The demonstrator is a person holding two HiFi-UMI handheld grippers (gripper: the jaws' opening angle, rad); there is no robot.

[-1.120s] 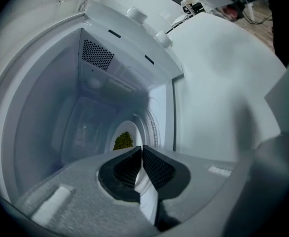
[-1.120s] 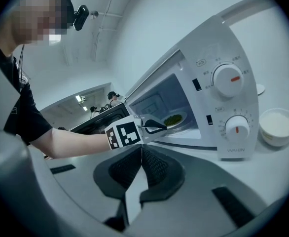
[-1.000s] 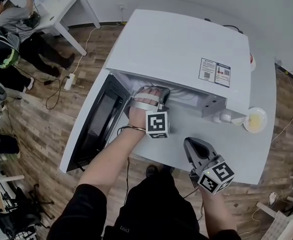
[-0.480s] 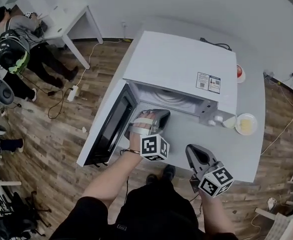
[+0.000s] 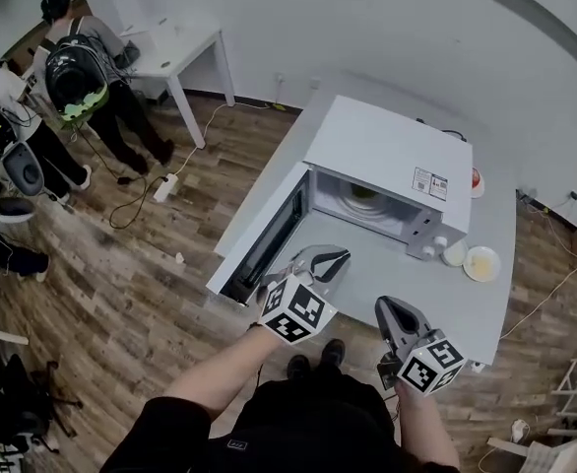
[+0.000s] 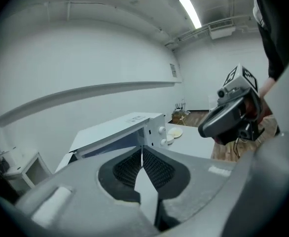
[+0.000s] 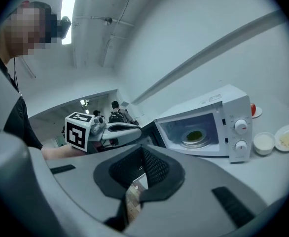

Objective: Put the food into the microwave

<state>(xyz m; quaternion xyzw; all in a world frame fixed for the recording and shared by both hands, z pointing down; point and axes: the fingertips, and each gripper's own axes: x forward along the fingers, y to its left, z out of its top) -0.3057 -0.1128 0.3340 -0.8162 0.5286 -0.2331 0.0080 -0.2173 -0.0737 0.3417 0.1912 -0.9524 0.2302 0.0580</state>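
Observation:
The white microwave [image 5: 387, 156] stands on the grey table [image 5: 367, 274] with its door [image 5: 269, 227] swung open to the left. Inside it, on the turntable, rests a plate of green food [image 7: 195, 135], also seen as the plate [image 5: 363, 193] from the head view. My left gripper [image 5: 338, 256] hovers in front of the open cavity, shut and empty. My right gripper [image 5: 387, 305] hangs to its right, nearer my body, jaws shut with nothing in them. Each gripper view shows the other gripper: the left gripper [image 7: 112, 129] and the right gripper [image 6: 231, 115].
A small white bowl [image 5: 454, 254] and a plate with yellow food [image 5: 482, 263] sit on the table right of the microwave; a red item [image 5: 477, 178] lies behind it. People stand by a white desk [image 5: 175, 42] at far left. Cables lie on the wooden floor.
My left gripper has come out of the microwave cavity, risen and rolled. The right gripper rose too. The head view has pulled back, showing the plate inside the microwave.

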